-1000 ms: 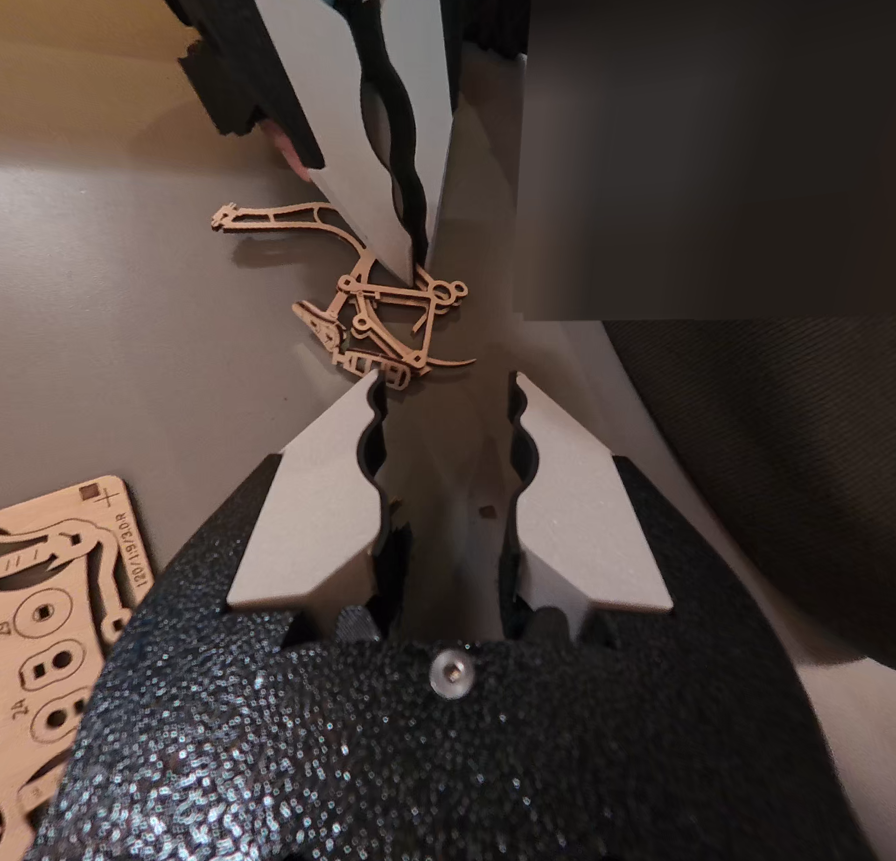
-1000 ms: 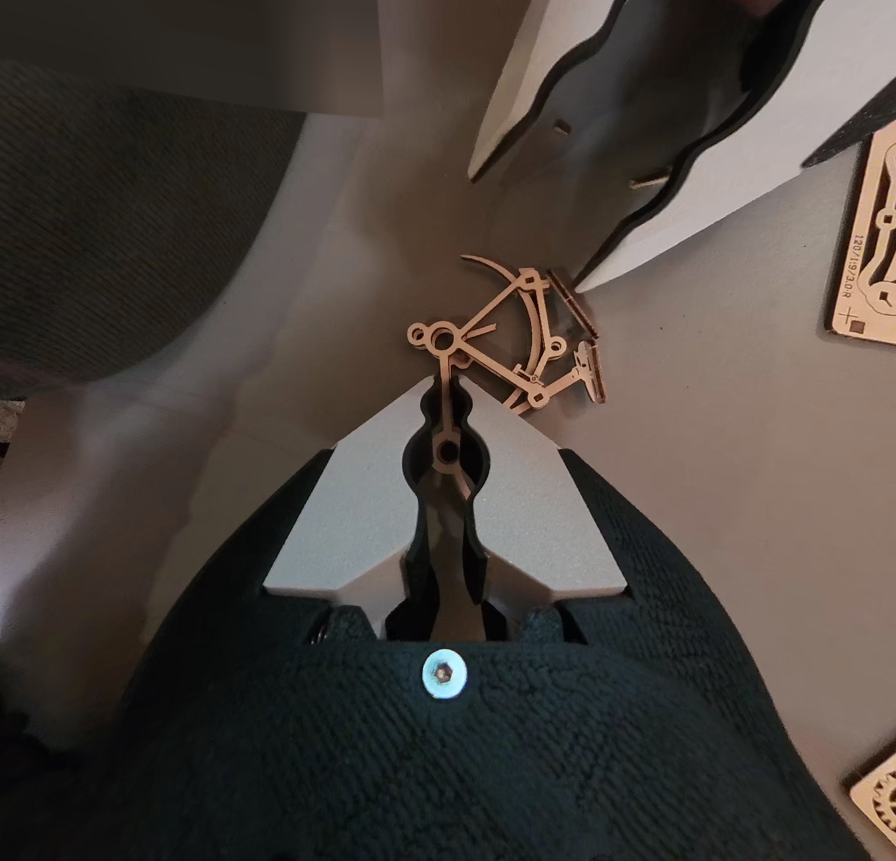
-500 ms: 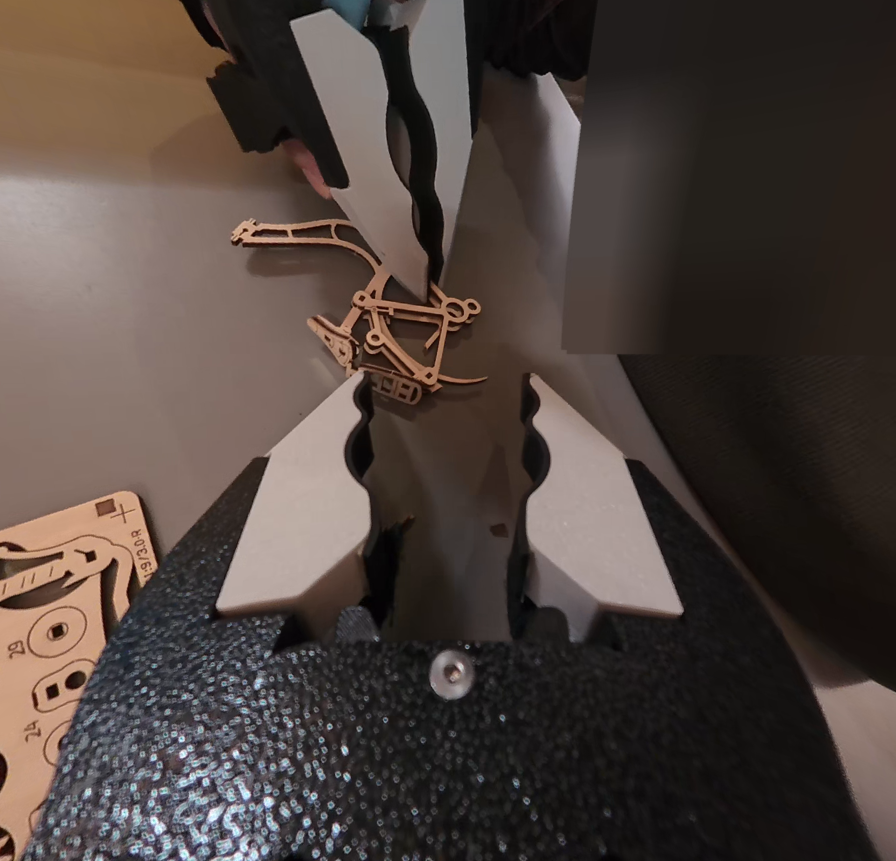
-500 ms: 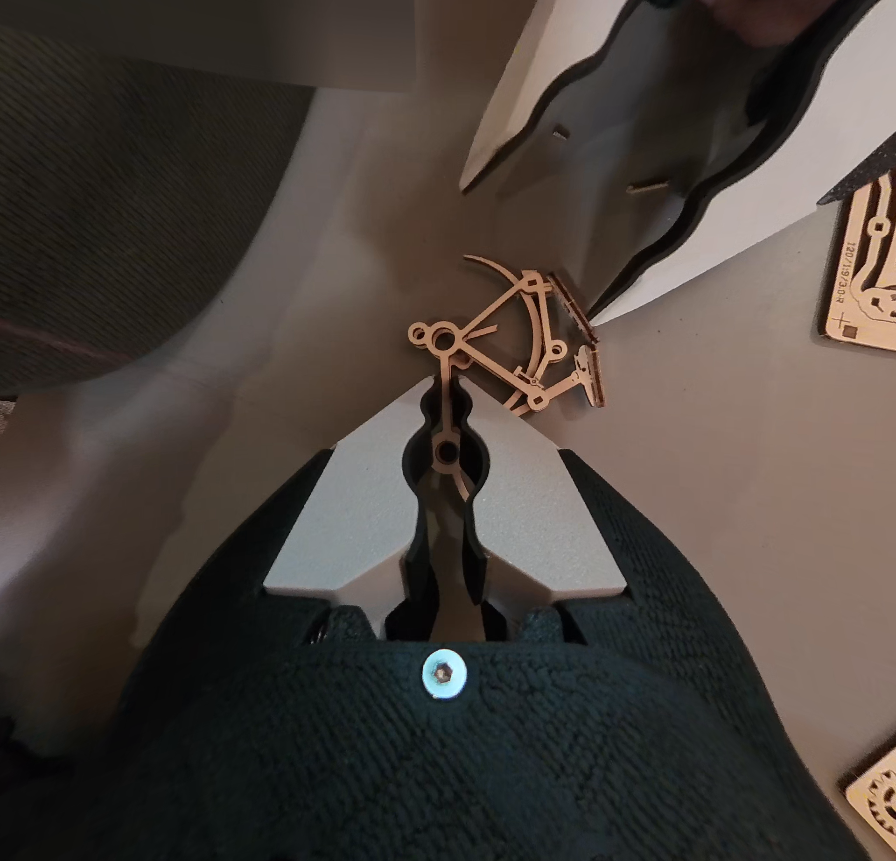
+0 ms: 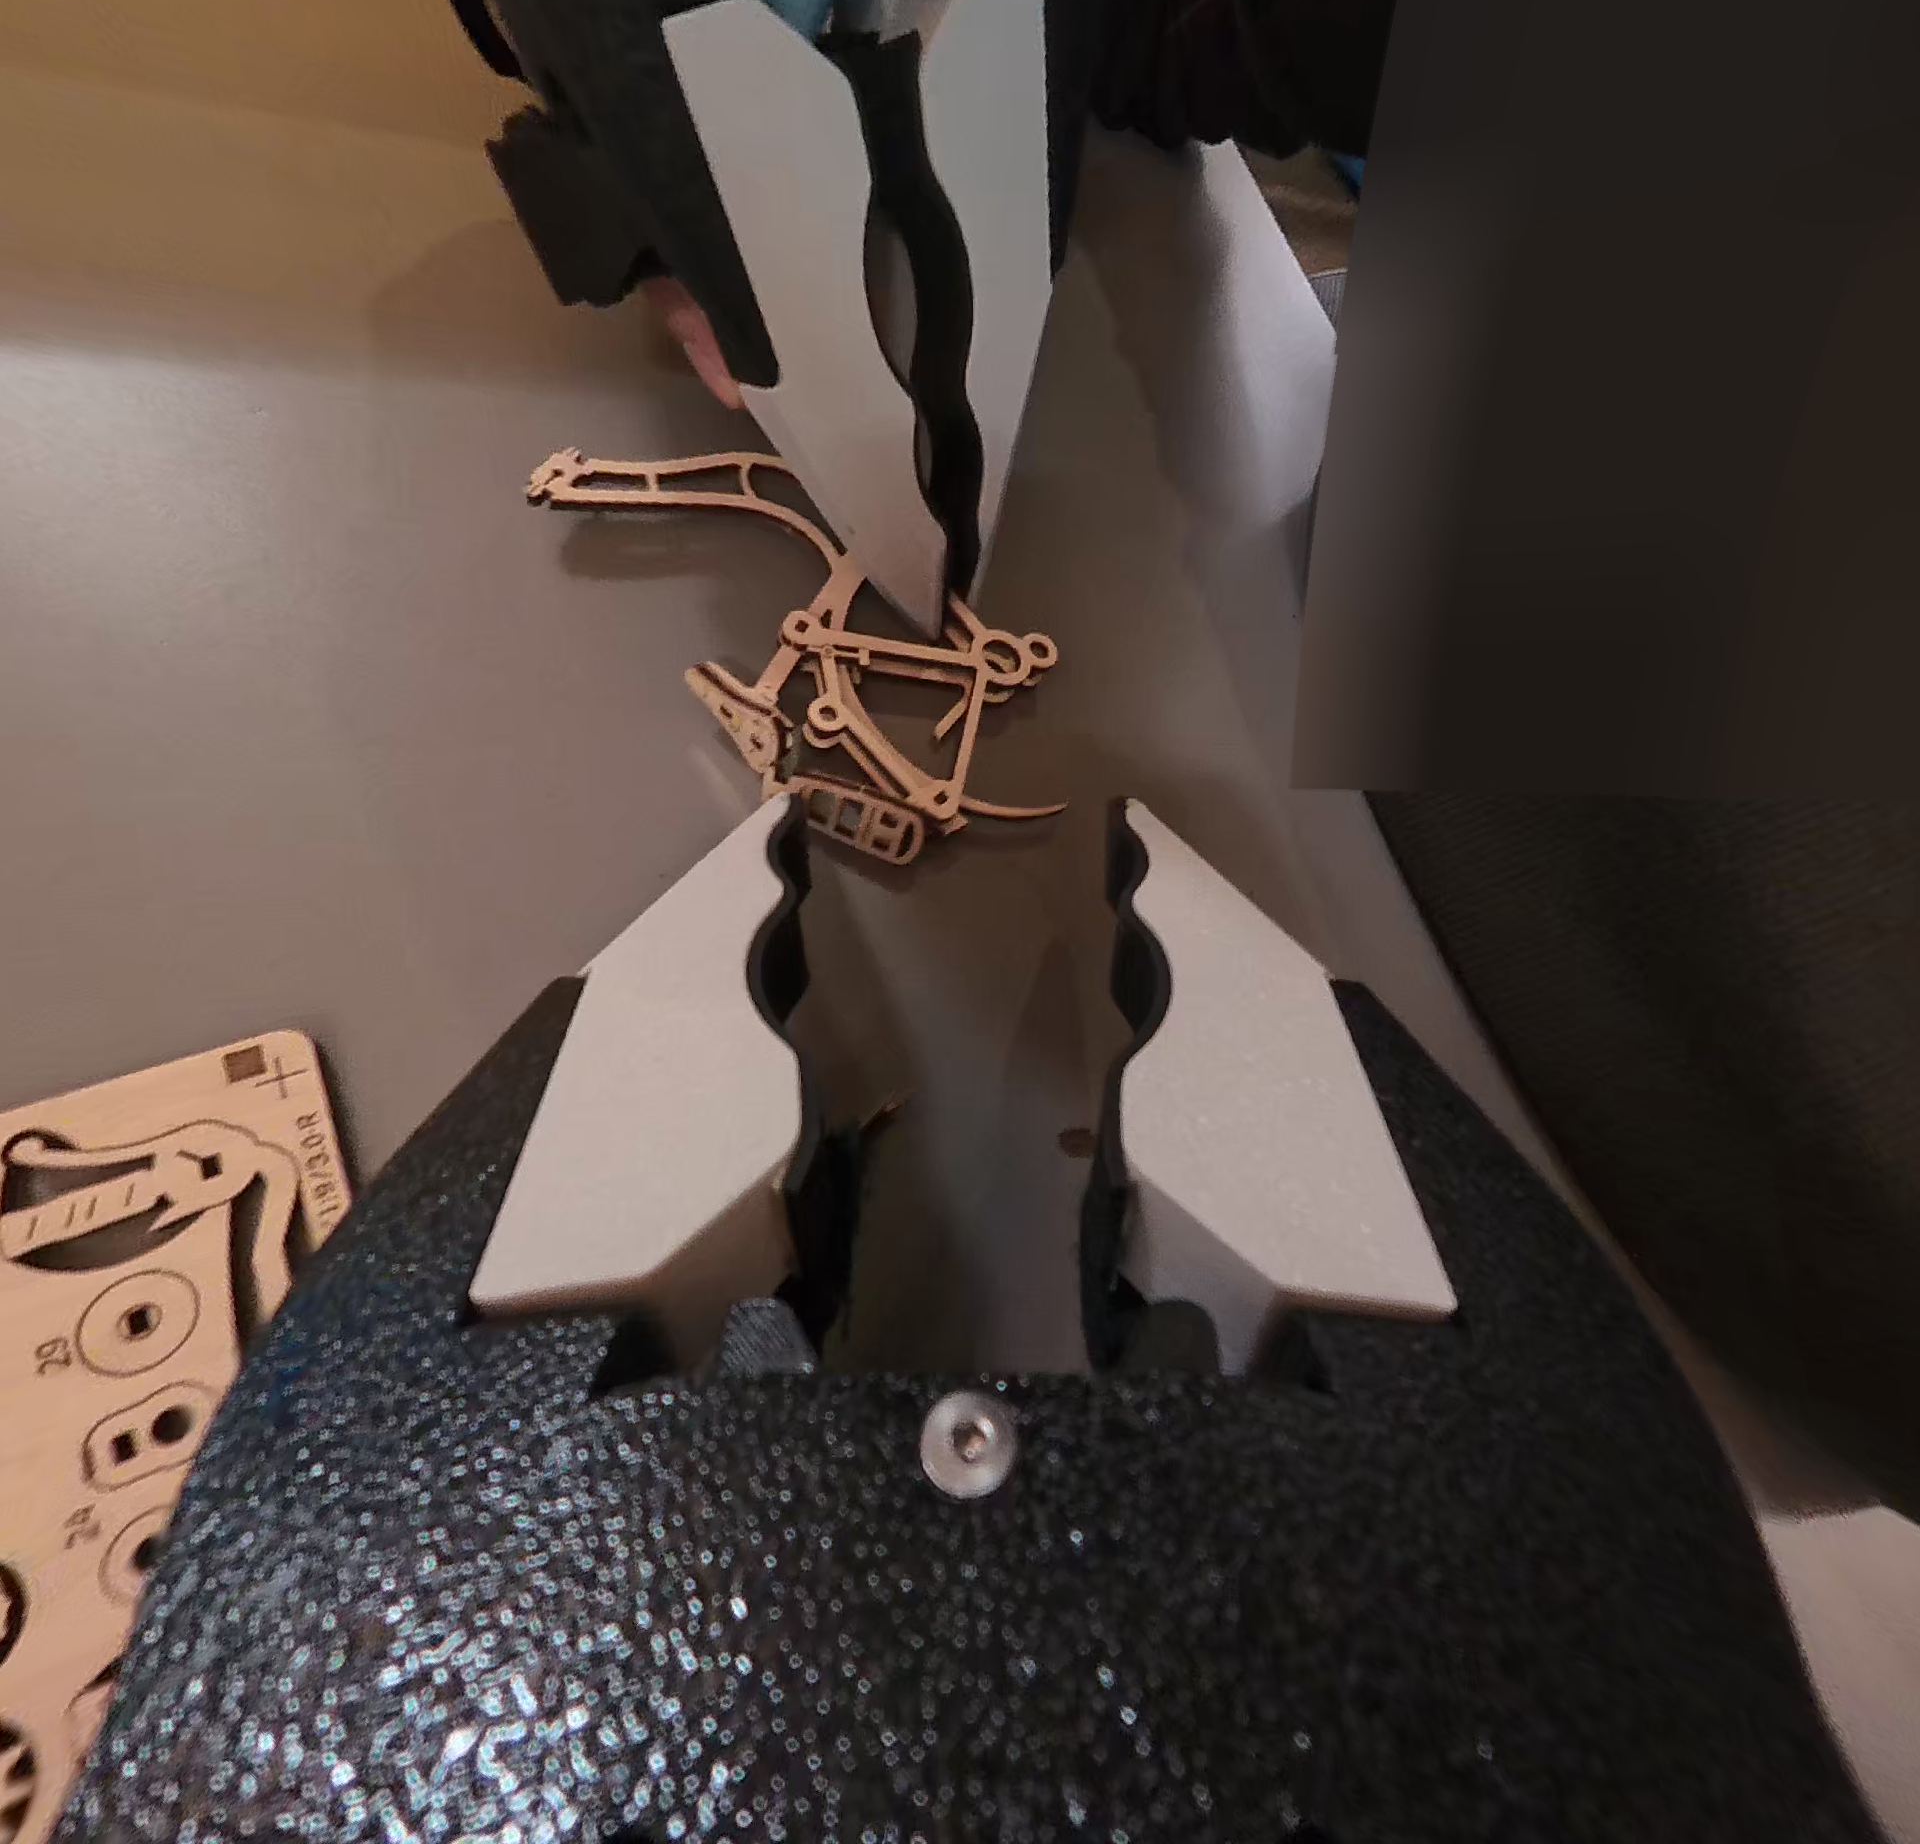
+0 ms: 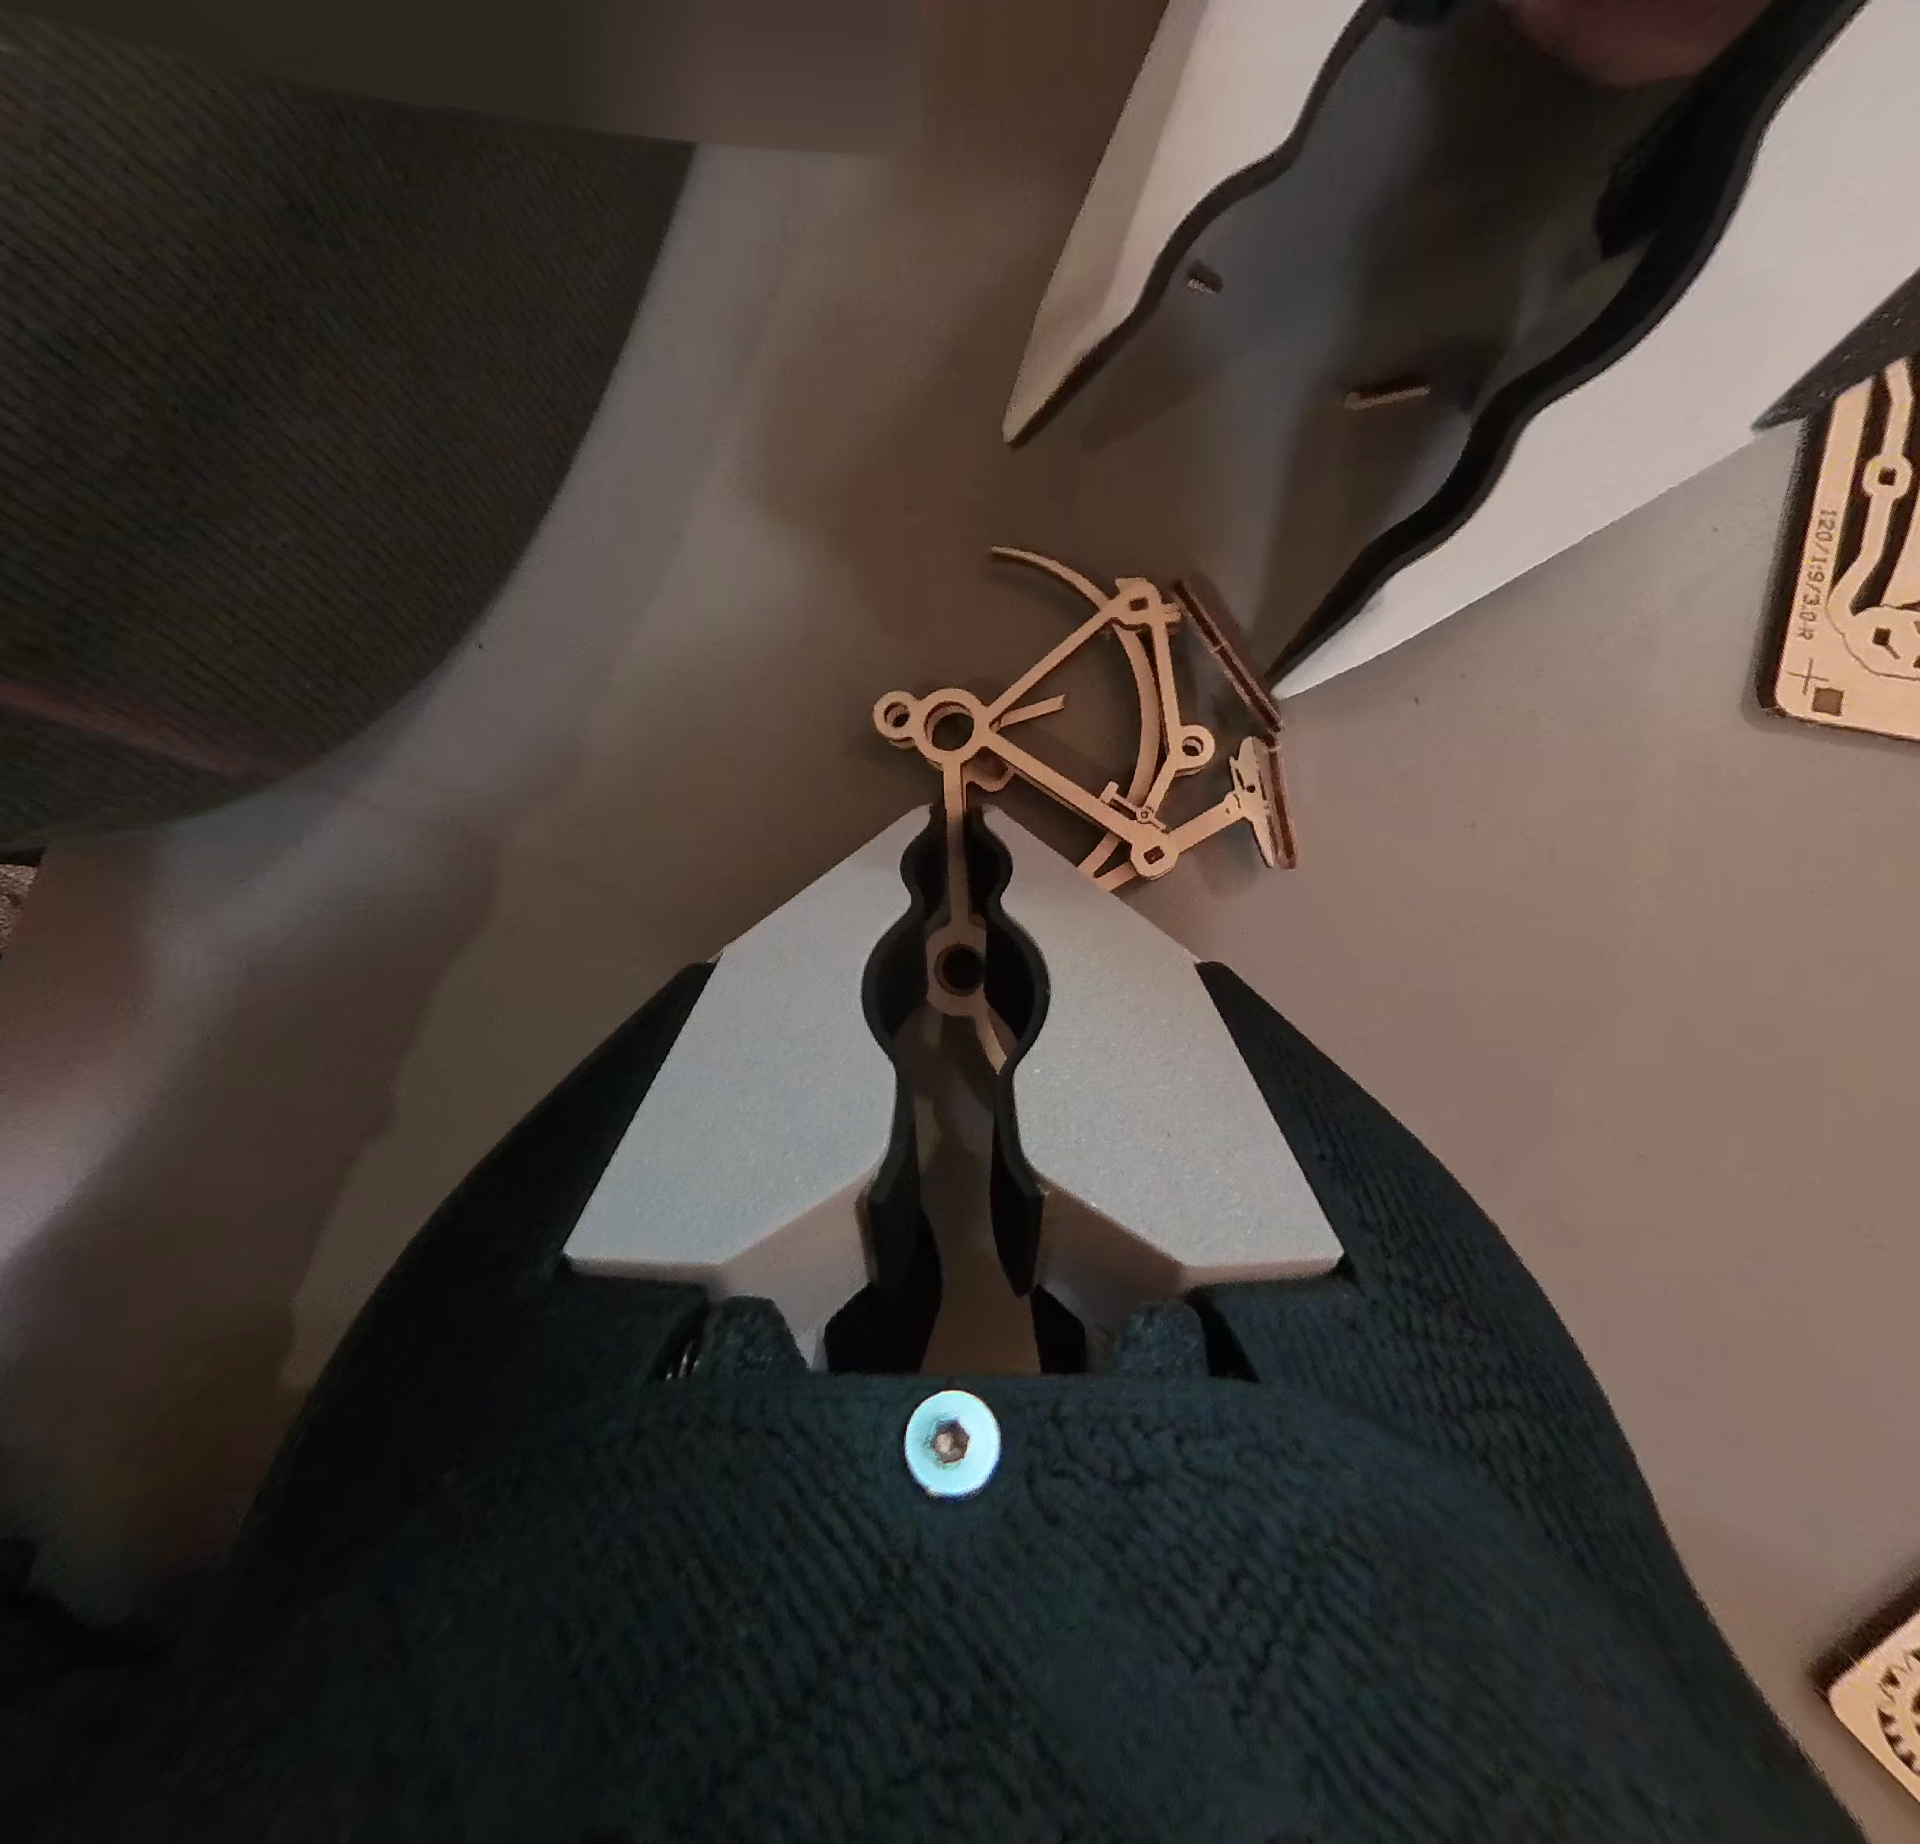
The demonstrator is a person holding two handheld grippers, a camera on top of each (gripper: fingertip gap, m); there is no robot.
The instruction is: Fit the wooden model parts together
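Observation:
A thin wooden model frame (image 5: 883,714) of rings, bars and arcs lies on the grey table (image 5: 260,651). A long curved arm of it reaches left. My right gripper (image 6: 961,828) is shut on one bar of this frame (image 6: 1091,755), with a ring of it between the fingers. In the left wrist view the right gripper (image 5: 951,589) comes down from above onto the frame. My left gripper (image 5: 956,828) is open and empty, its tips just short of the frame. In the right wrist view the left gripper (image 6: 1143,547) sits above right, one fingertip (image 6: 1288,667) beside a small slatted part.
A wooden part sheet (image 5: 156,1223) lies left of my left gripper and also shows in the right wrist view (image 6: 1860,568). Another sheet corner (image 6: 1881,1680) is at the lower right. Small wood scraps (image 6: 1382,397) lie between the left fingers. Dark fabric (image 5: 1662,1067) borders the table edge. Left tips to right tips: about 5 cm.
My left gripper has edged a little closer to the frame, still open. My right gripper keeps its hold and has hardly moved.

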